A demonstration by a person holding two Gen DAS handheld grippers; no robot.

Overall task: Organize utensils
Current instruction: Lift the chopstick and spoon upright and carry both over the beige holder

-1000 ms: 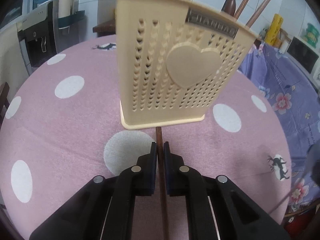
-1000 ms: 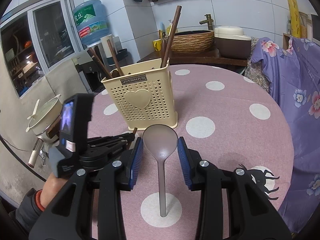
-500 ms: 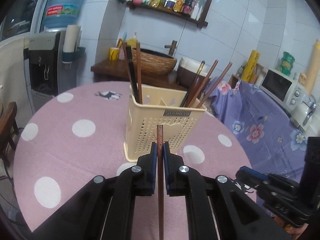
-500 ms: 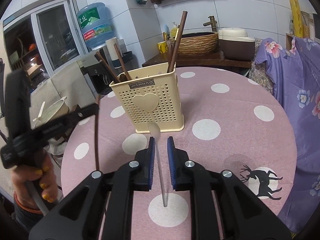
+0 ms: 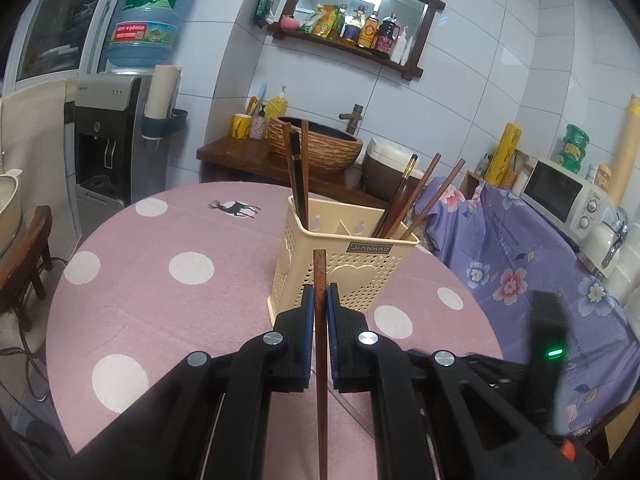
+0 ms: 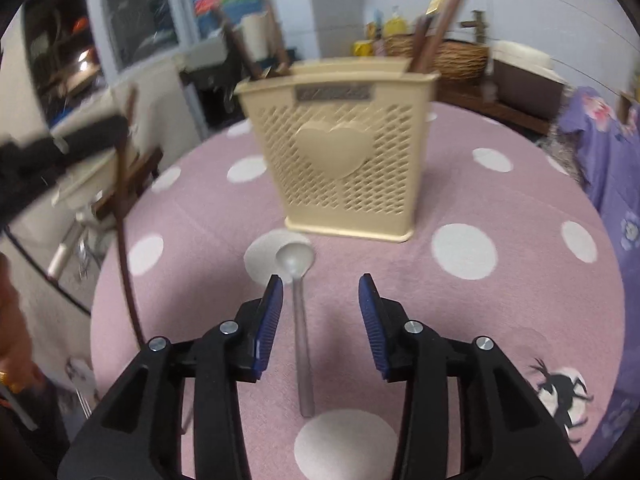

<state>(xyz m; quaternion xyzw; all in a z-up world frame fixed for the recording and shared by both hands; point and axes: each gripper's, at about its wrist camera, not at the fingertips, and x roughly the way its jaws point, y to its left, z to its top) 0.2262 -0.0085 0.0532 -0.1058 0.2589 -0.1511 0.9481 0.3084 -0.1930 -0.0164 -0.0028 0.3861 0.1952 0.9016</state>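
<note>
My left gripper (image 5: 318,292) is shut on a brown wooden chopstick (image 5: 319,268), held above the table in front of the cream utensil holder (image 5: 360,276). The chopstick's top end sticks up past the fingertips. In the right wrist view the holder (image 6: 344,160) stands just ahead. A grey spoon (image 6: 294,258) lies flat on the table before it. My right gripper (image 6: 320,280) hangs over the spoon's handle, its jaws opening. The handle runs between the pads, nearer the left one, and neither presses it. The left gripper (image 6: 60,148) shows blurred at the left.
Several brown chopsticks (image 5: 298,176) stand in the holder's compartments. The round table (image 5: 160,320) wears a pink cloth with white dots. A purple flowered cover (image 5: 540,264) lies to the right, a wooden chair (image 5: 28,256) to the left, a water dispenser (image 5: 108,140) and a counter behind.
My left gripper rose and tilted up with the chopstick, away from the holder's base. My right gripper closed on the spoon's handle, then opened; the spoon now lies flat on the table.
</note>
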